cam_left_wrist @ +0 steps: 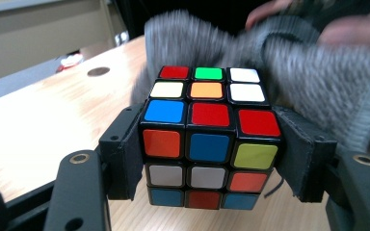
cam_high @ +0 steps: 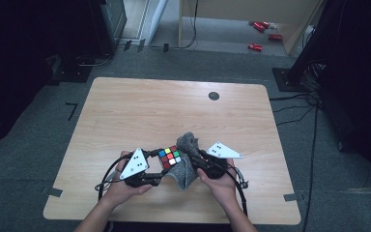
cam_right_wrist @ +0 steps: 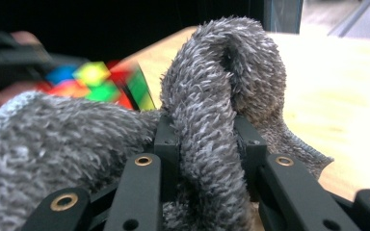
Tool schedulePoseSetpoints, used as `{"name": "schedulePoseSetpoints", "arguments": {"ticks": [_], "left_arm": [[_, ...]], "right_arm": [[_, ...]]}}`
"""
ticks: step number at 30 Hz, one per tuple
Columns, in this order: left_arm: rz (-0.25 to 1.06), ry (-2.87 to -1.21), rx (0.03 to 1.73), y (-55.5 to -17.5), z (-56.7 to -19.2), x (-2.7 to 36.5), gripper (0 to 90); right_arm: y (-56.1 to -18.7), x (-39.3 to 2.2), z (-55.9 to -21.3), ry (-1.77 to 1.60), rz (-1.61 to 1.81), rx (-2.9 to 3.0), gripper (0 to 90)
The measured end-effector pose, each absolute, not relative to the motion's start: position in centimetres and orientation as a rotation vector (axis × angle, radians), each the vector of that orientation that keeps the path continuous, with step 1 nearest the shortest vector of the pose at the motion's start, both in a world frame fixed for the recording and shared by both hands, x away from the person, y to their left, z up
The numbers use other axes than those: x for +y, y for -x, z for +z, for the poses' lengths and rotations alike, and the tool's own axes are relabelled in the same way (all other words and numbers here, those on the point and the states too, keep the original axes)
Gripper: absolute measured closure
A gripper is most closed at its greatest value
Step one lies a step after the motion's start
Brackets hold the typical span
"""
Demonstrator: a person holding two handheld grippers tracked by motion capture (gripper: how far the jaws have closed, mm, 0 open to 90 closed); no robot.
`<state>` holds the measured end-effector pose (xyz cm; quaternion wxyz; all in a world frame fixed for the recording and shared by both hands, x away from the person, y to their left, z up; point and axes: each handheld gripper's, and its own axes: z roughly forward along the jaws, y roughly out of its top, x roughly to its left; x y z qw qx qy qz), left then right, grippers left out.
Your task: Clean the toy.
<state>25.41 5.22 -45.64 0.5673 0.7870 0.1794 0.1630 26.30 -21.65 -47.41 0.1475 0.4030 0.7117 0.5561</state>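
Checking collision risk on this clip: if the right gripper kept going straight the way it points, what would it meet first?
Probably the puzzle cube. The right gripper, shut on the grey cloth, points at the cube clamped in the left gripper; the cloth would likely touch first, though depth is unclear.

A lab-like workroom — lone wooden table [cam_high: 140, 104] on grey carpet [cam_high: 38, 140], loose cables [cam_high: 294, 108], dark equipment stands [cam_high: 104, 24].

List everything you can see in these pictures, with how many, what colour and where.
puzzle cube: one, multicoloured, near middle of the table, clamped between the left gripper's jaws
cloth: one, grey, fuzzy, right of the cube, pinched in the right gripper
table: one, light wood, centre
round cap: one, dark, far part of the tabletop
red objects: several, on the floor beyond the table
left gripper: one, black, grey plate on top
right gripper: one, black, grey plate
hands: two, near edge
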Motion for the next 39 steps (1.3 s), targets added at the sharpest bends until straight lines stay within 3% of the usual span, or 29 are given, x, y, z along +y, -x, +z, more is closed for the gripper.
{"name": "schedulePoseSetpoints", "arguments": {"ticks": [7, 15, 23, 30, 39], "left_arm": [[0.375, -1.899, 0.402, -25.4, -46.5, 4.8, 35.4], [0.318, -1.788, 0.424, -25.5, -45.3, 5.7, 35.5], [0.315, -1.816, 0.425, -25.6, -46.0, 5.4, 35.5], [0.291, -1.753, 0.433, -25.6, -45.2, 6.1, 35.5], [0.31, -1.789, 0.439, -25.7, -45.7, 5.8, 35.4]], "right_arm": [[-26.1, -21.8, -46.8, -1.166, 1.665, 2.016, 70.2], [-26.0, -21.6, -47.2, -1.163, 1.674, 2.026, 70.6], [-25.5, -21.9, -45.2, -1.103, 1.784, 1.97, 70.4], [-25.7, -21.2, -47.0, -1.148, 1.705, 2.035, 70.4], [-25.1, -21.1, -45.7, -1.086, 1.778, 1.988, 70.7]]}}
